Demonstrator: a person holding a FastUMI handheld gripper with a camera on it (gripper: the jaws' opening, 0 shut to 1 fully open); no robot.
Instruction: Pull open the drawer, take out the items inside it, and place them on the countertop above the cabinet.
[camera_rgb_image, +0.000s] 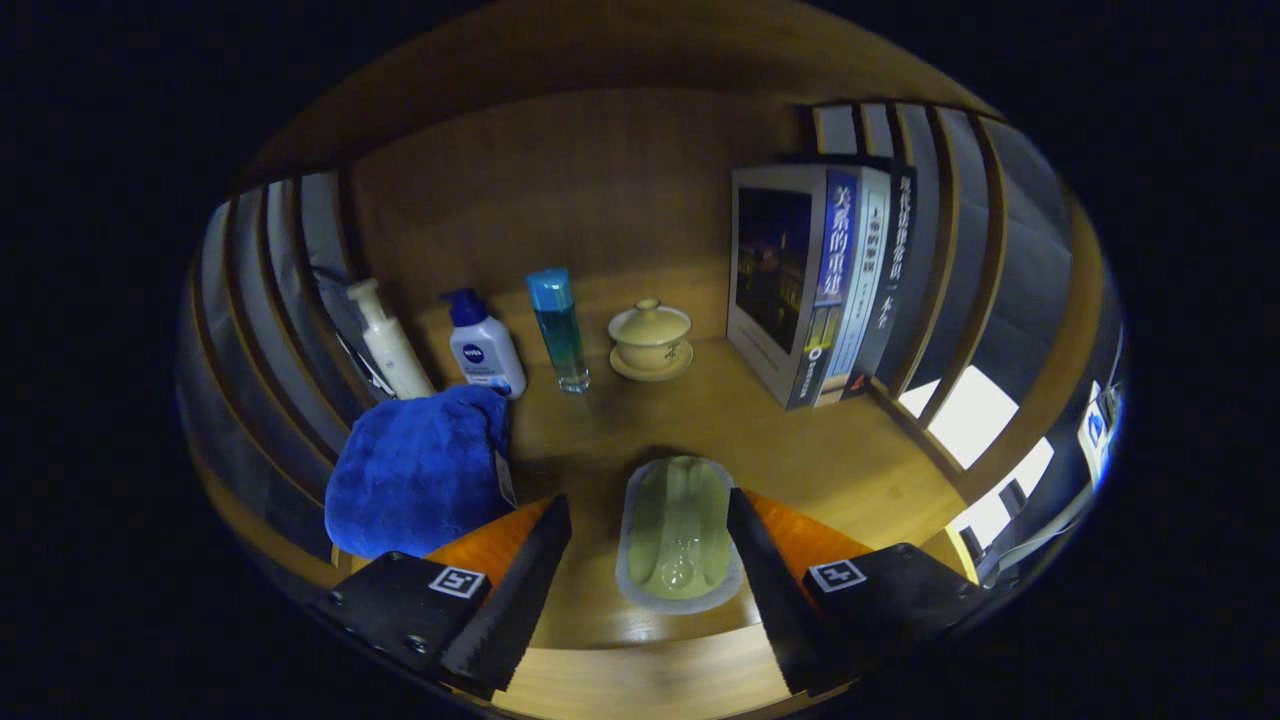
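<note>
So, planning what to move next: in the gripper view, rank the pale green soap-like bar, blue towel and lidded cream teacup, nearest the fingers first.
1. Pale green soap-like bar, between the open fingers.
2. Blue towel, beside the left finger.
3. Lidded cream teacup, well beyond them.

The claw (650, 575) stands open around a pale packet (680, 535), whose right edge hides behind one finger. A blue towel (415, 475) covers the base of the white pump bottle (390, 345); the rearmost books (860, 270) show spines only.
</note>
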